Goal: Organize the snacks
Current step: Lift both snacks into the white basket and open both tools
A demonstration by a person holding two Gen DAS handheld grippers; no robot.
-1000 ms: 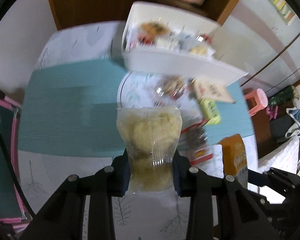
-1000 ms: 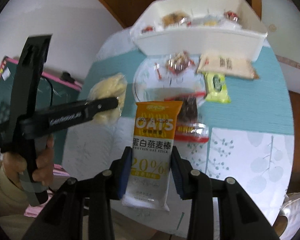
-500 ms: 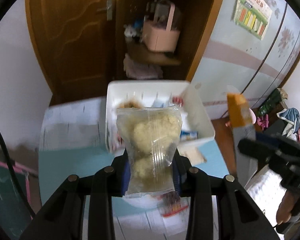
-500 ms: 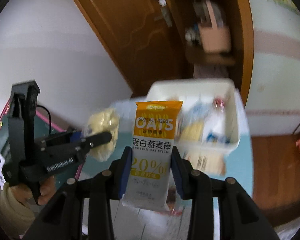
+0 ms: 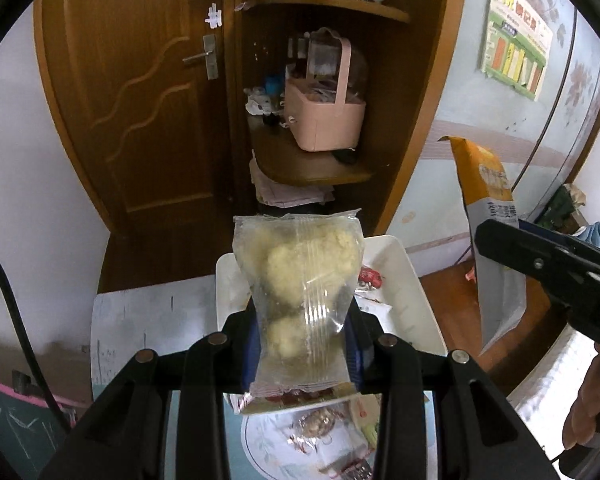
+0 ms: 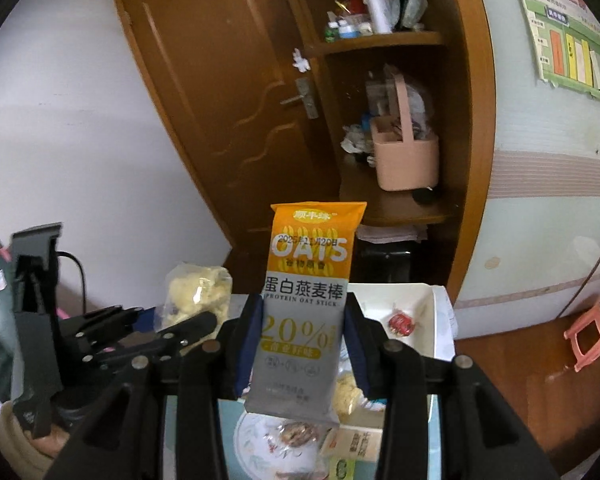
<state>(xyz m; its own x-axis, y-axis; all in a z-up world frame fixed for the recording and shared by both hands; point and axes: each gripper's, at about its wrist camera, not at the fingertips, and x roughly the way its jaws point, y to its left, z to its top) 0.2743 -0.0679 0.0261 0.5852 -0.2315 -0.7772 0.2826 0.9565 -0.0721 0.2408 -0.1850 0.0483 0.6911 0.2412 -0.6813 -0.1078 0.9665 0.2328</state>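
Observation:
My left gripper (image 5: 304,344) is shut on a clear packet of pale yellow pastry (image 5: 298,280), held upright above the near wall of the white bin (image 5: 404,292). My right gripper (image 6: 302,344) is shut on an orange and grey oat stick packet (image 6: 308,288), also upright over the white bin (image 6: 432,320). In the right wrist view the left gripper (image 6: 188,328) and its pastry packet (image 6: 196,292) are to the left. The left wrist view has the oat stick (image 5: 488,184) at the right. A red wrapped sweet (image 6: 400,322) lies in the bin.
Below the grippers a patterned plate (image 6: 252,440) holds wrapped snacks on a teal mat. Behind the table stand a wooden door (image 5: 148,100) and a corner shelf with a pink basket (image 5: 324,116). A pink stool (image 6: 596,328) stands on the floor at right.
Both grippers have risen and tipped upward with their packets still held. The bin and table have slid down in both views, and the door and shelf have come into view.

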